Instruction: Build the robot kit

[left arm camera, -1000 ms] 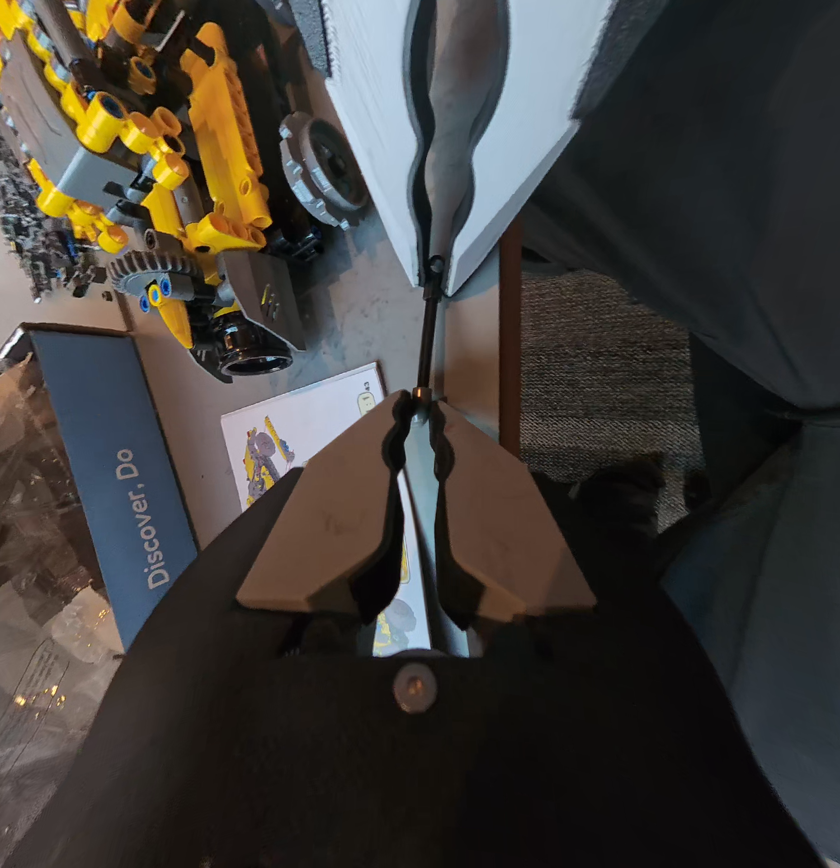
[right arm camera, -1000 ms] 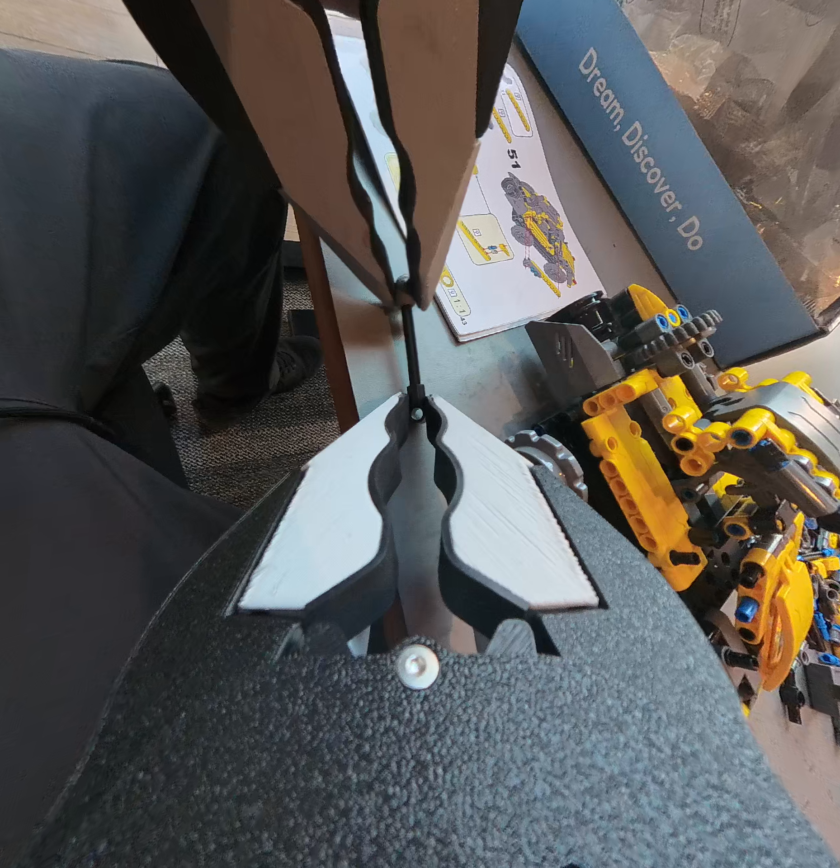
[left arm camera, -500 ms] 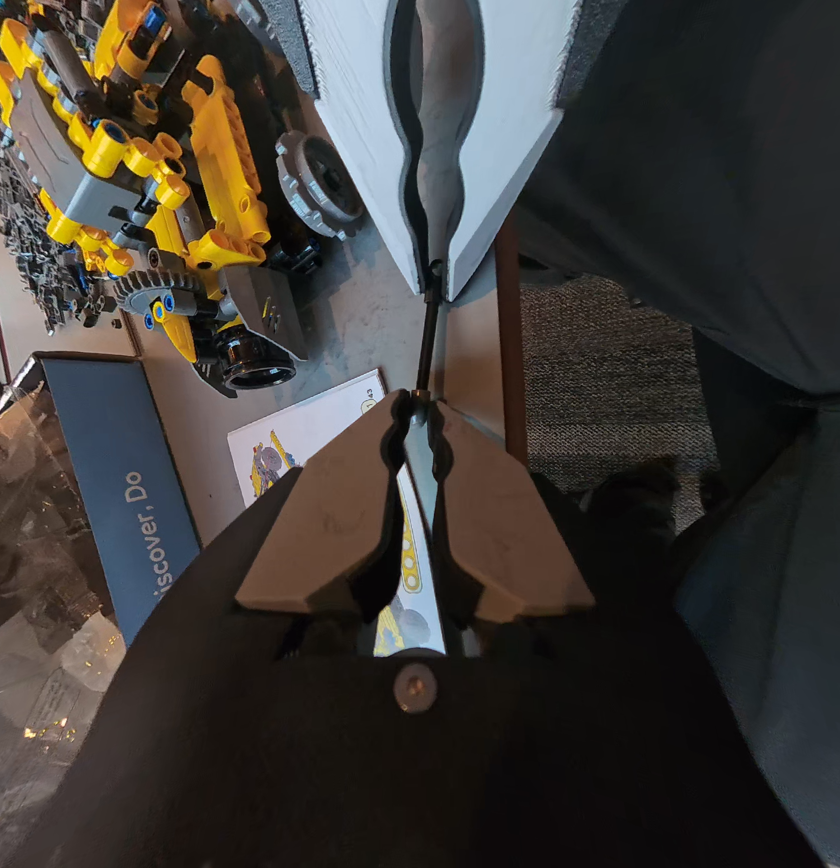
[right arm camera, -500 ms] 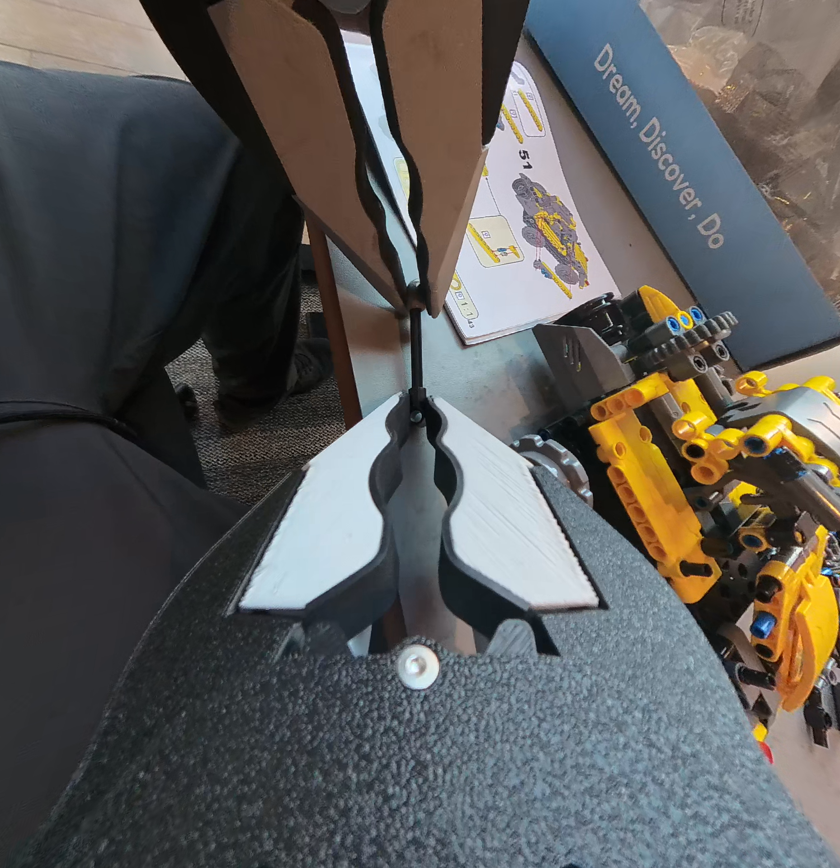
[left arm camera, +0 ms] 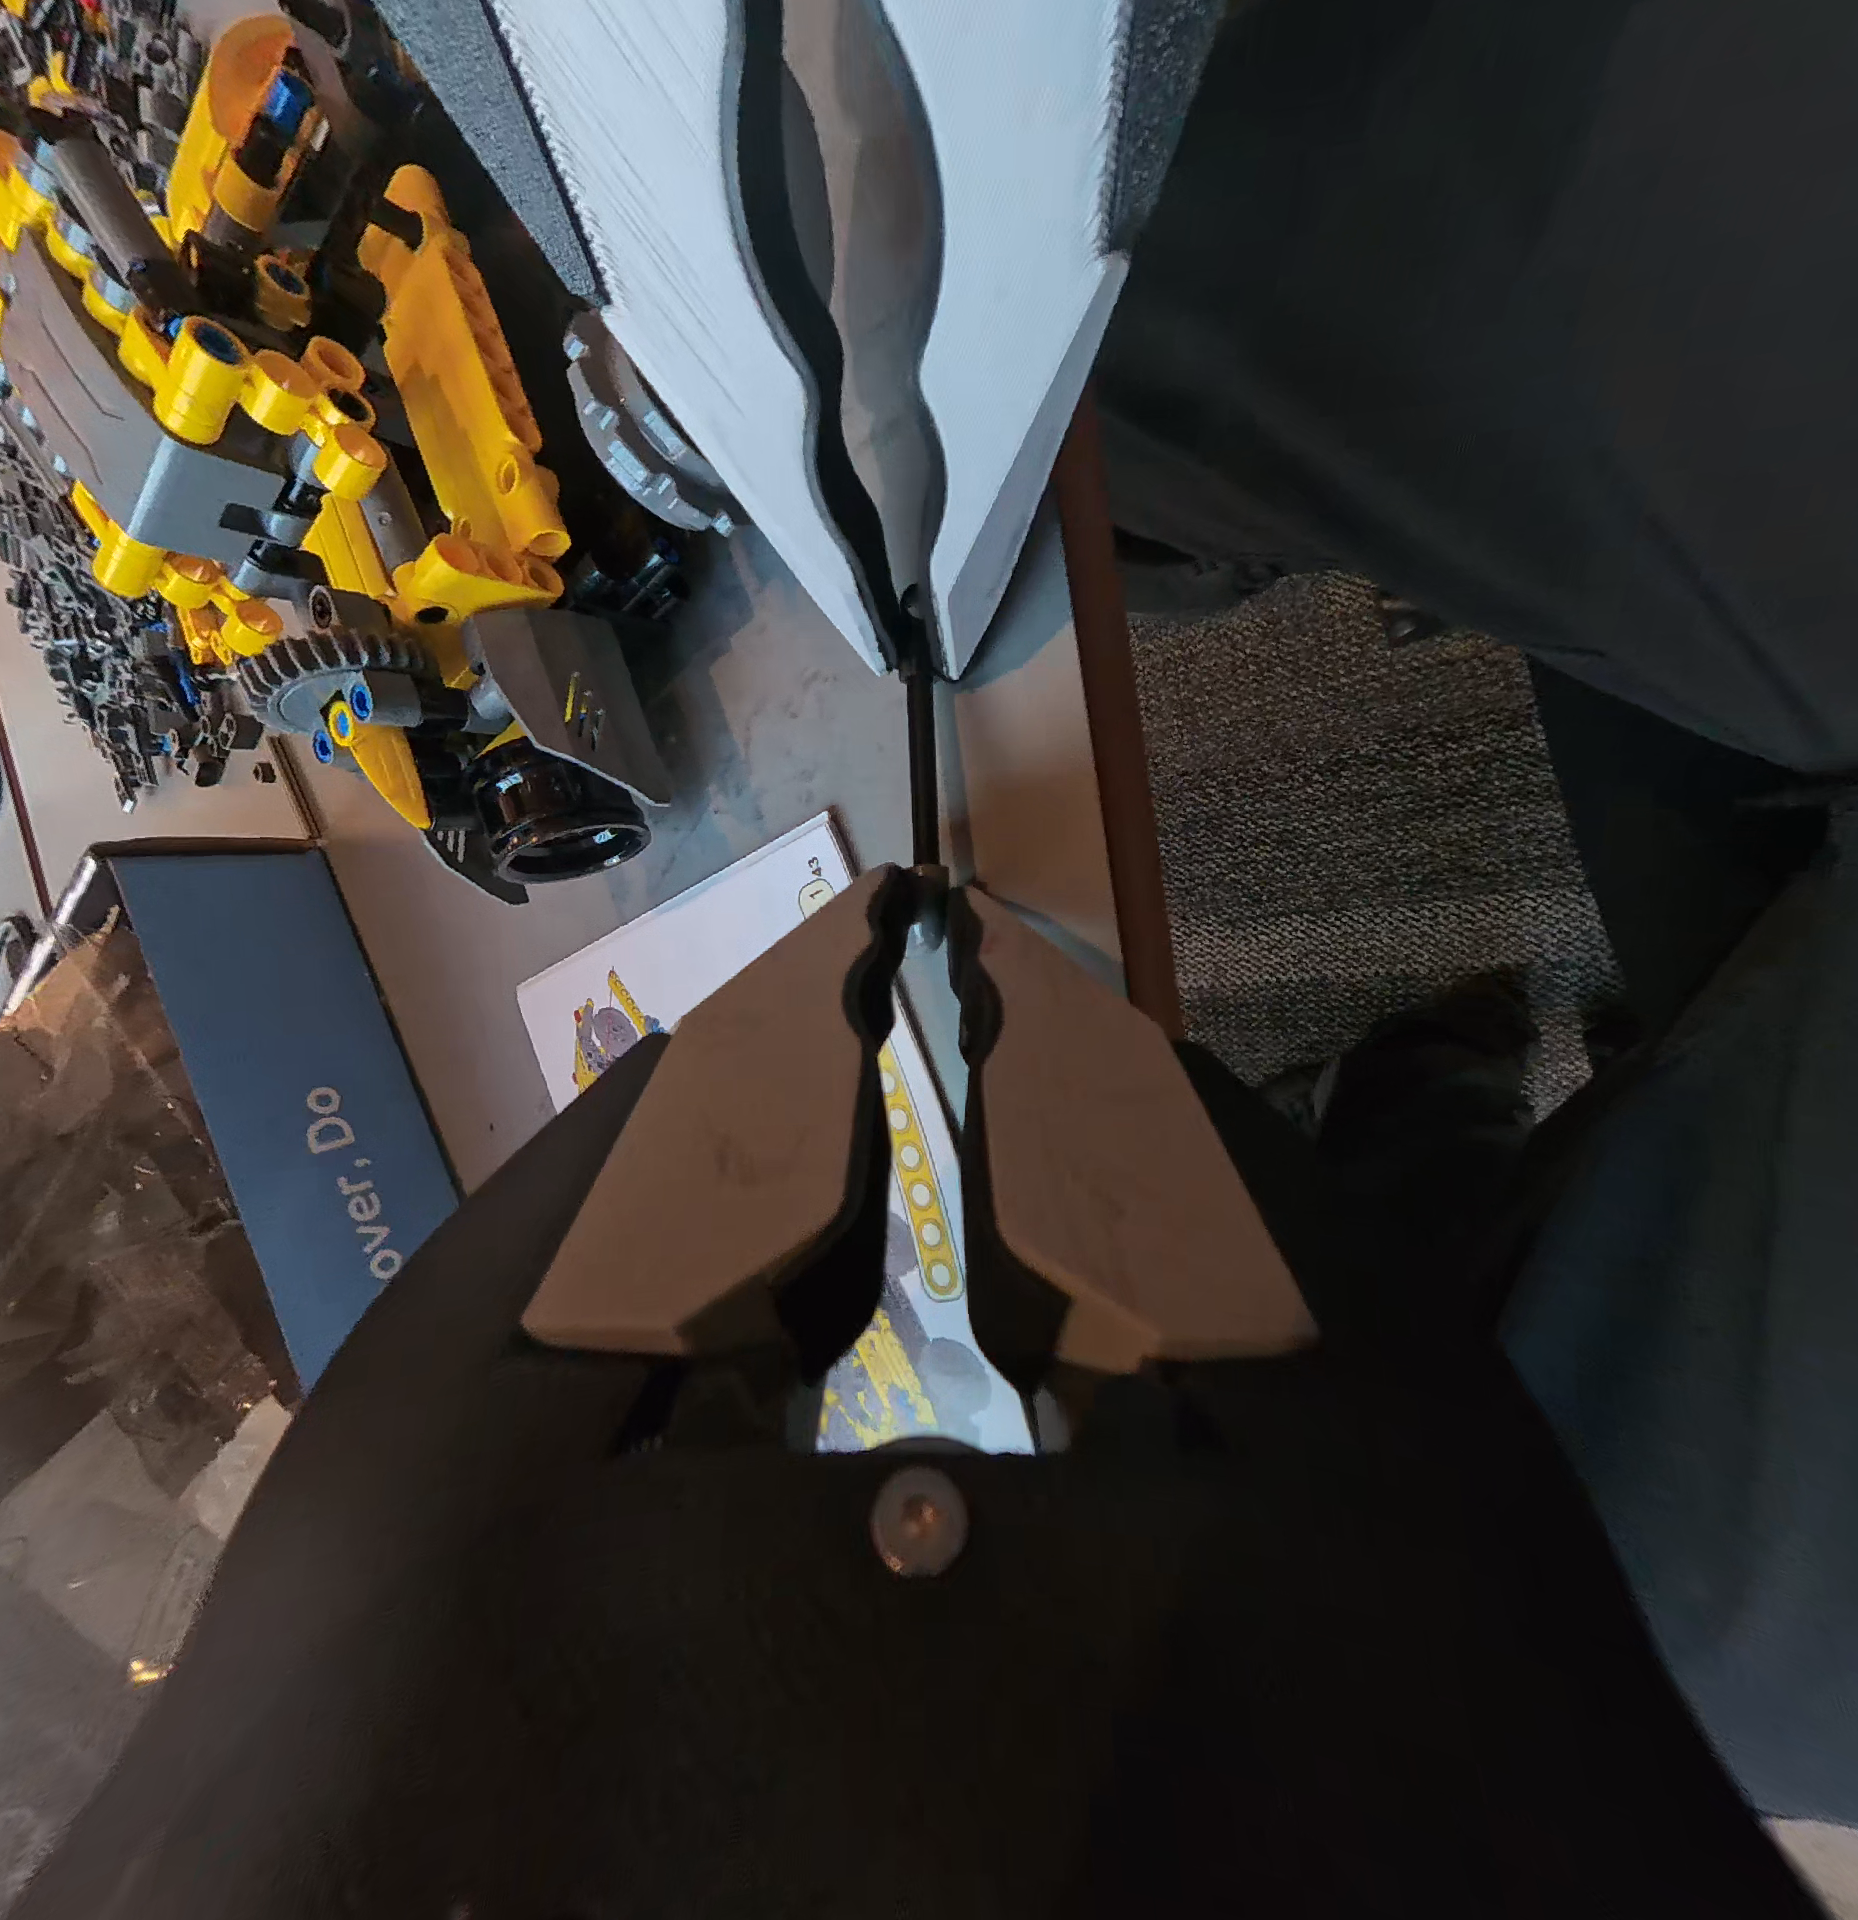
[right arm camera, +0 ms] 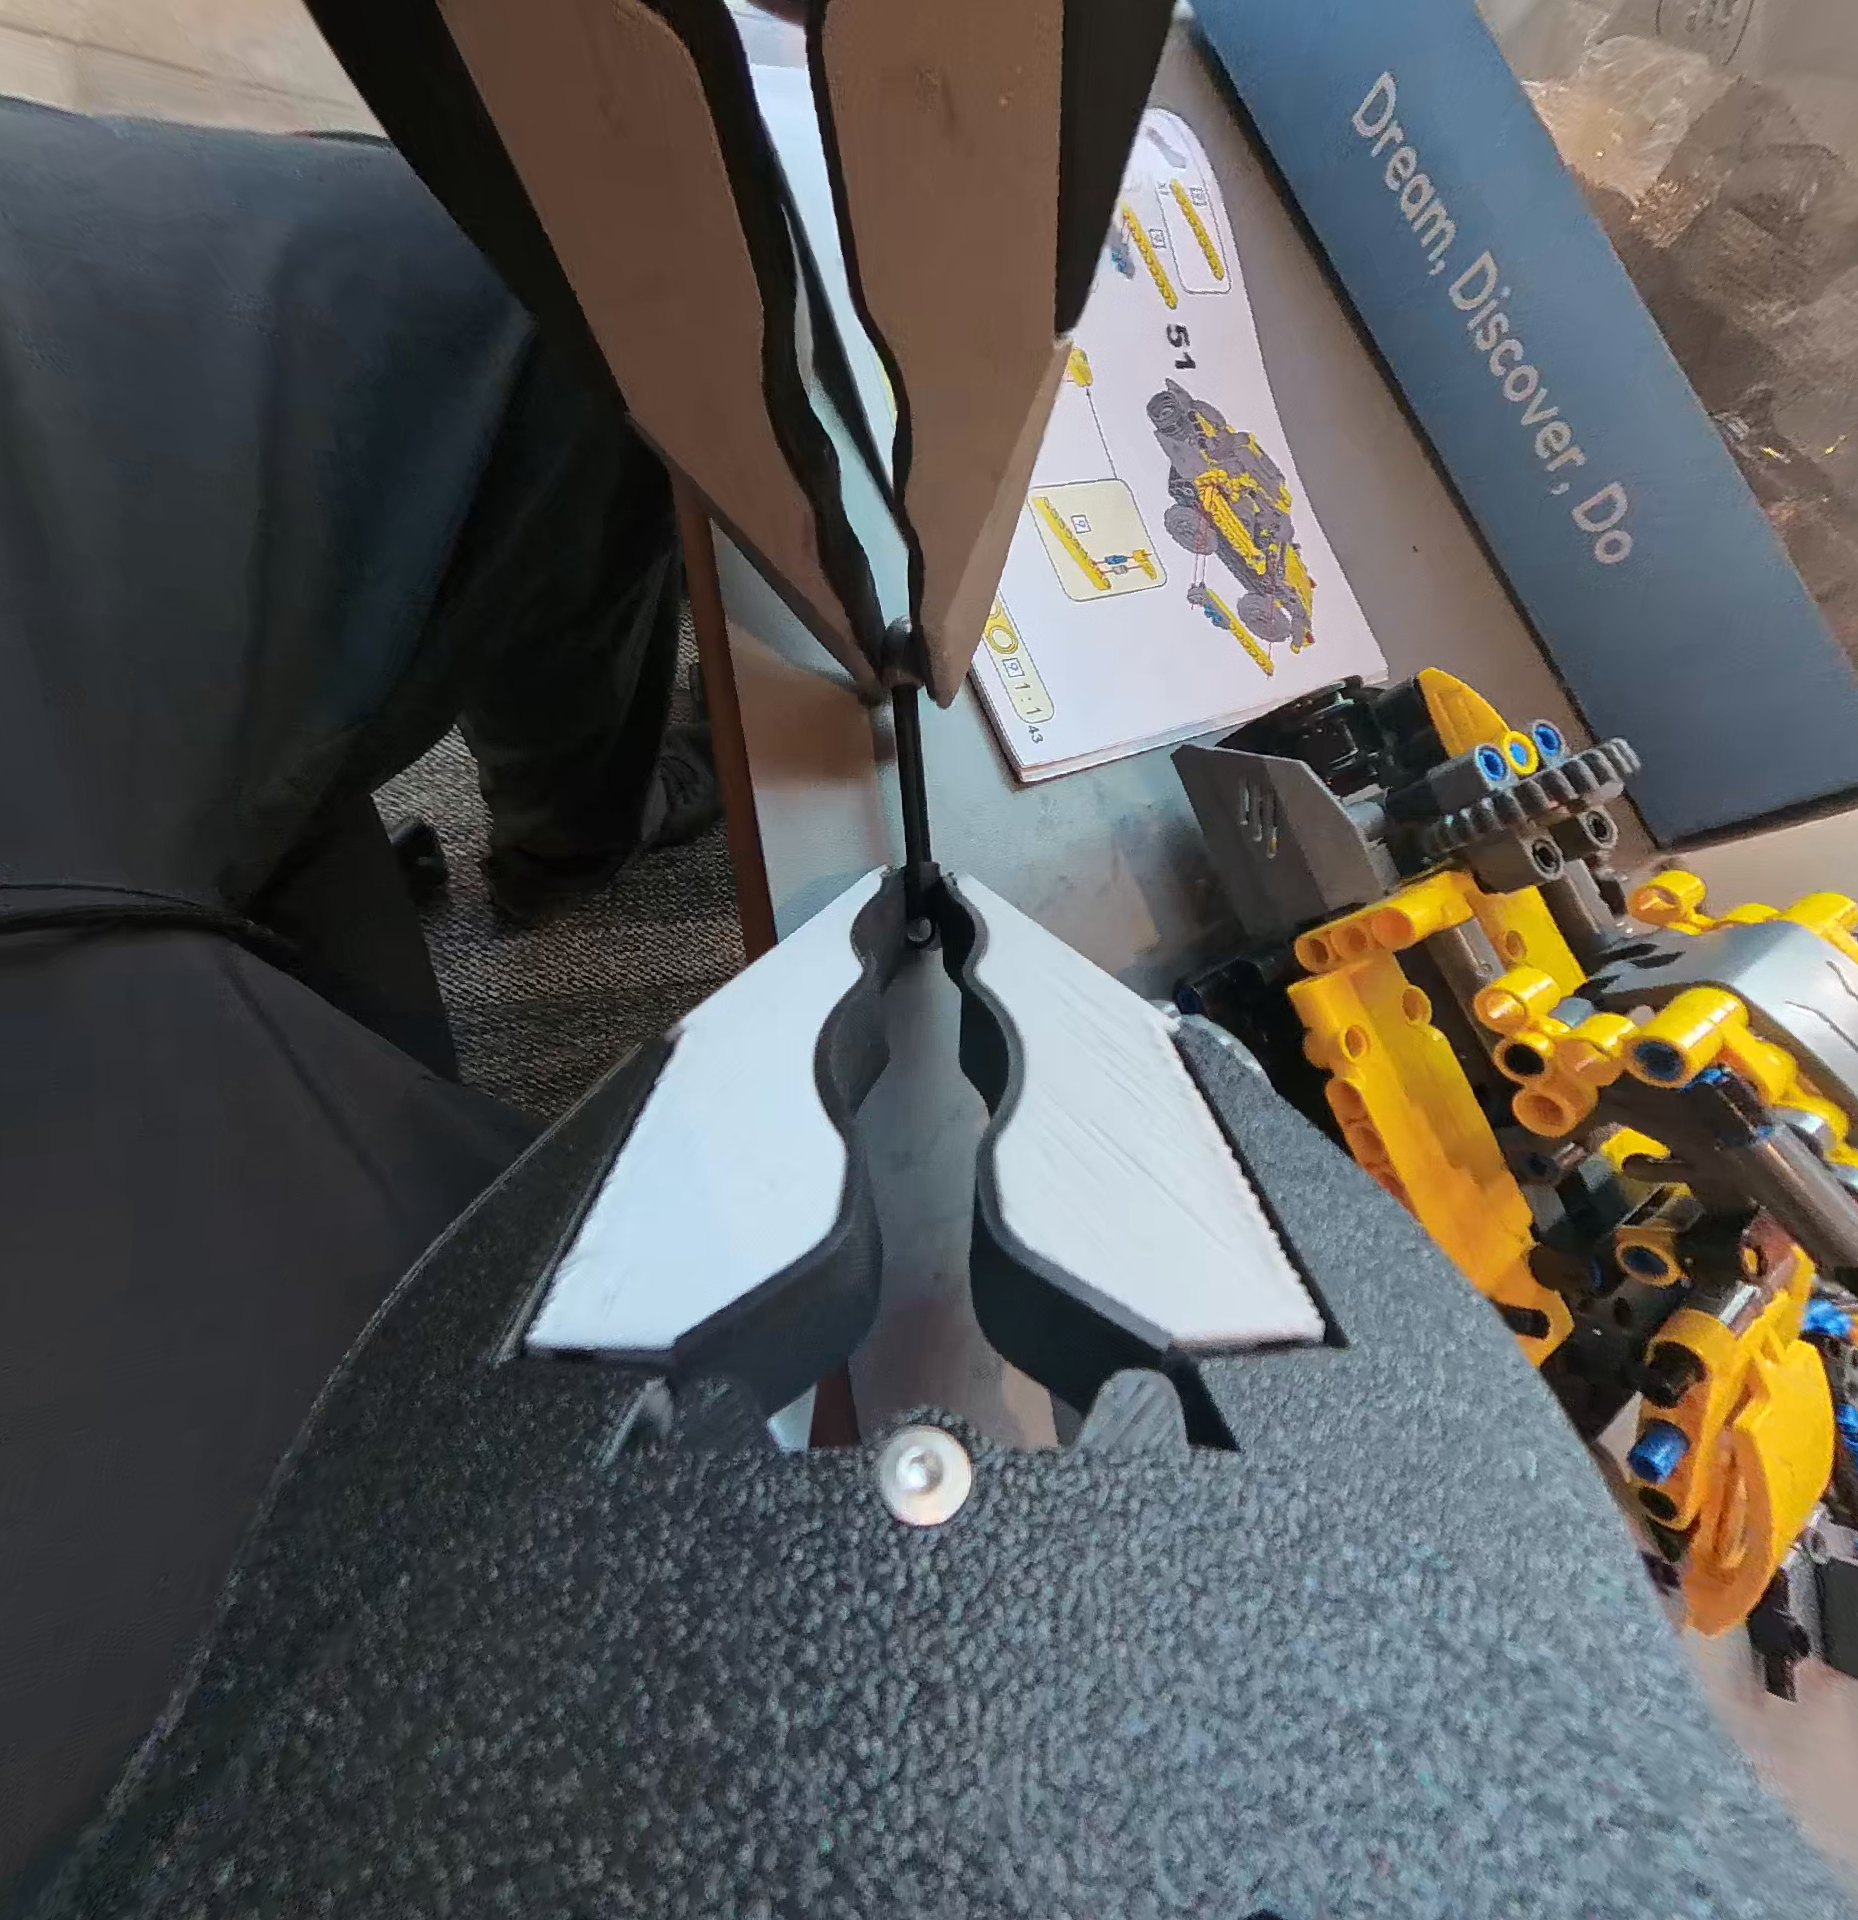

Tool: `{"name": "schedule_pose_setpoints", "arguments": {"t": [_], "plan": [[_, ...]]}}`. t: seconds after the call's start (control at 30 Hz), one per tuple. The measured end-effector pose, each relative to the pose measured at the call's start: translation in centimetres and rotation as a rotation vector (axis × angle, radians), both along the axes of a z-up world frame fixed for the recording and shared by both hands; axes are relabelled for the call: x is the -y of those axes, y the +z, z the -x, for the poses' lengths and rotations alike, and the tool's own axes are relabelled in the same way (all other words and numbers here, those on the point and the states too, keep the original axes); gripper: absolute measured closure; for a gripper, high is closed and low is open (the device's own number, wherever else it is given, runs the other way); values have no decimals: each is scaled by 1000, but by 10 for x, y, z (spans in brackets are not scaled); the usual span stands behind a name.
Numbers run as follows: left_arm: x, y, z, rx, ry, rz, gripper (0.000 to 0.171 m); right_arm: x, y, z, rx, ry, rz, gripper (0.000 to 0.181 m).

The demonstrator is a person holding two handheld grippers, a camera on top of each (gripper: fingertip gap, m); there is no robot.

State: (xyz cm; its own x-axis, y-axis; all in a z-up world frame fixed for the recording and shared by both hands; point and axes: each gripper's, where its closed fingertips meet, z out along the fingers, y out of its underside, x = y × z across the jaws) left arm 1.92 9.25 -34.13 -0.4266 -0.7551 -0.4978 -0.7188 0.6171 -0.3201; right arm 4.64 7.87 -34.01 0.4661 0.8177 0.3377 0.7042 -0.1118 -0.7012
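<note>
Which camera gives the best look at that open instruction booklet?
The right wrist view: the instruction booklet lies mostly uncovered beside the yellow model. In the left wrist view, the left gripper hides much of it.

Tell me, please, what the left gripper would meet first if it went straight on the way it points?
The left gripper would meet the right gripper first: both pinch opposite ends of one thin black rod, tips facing.

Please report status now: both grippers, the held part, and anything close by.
Left gripper and right gripper both shut on one thin black axle, tip to tip. Axle above table edge. Yellow model beside right gripper, apart.
</note>
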Motion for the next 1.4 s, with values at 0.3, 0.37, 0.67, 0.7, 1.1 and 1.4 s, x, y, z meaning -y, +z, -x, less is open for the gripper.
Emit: {"name": "schedule_pose_setpoints", "arguments": {"t": [0.3, 0.37, 0.67, 0.7, 1.1, 1.4], "plan": [[7, 7, -6, 153, 31, 69, 145, 6, 0, -1, -49, 13, 67, 176], [7, 7, -3, 166, 15, 49, 148, 9, 0, -2, -59, 21, 81, 176], [8, 1, -2, 158, -22, 105, 167, 16, 0, 2, -258, 26, 293, 176], [9, 2, -2, 155, -18, 150, 167, 16, 1, 1, -282, 22, 312, 176], [4, 15, -3, 274, 114, 382, 166, 10, 17, -12, -373, -52, 167, 154], [30, 55, -1, 590, -66, 469, 167, 34, 65, 14, -530, 84, 81, 153]]}}
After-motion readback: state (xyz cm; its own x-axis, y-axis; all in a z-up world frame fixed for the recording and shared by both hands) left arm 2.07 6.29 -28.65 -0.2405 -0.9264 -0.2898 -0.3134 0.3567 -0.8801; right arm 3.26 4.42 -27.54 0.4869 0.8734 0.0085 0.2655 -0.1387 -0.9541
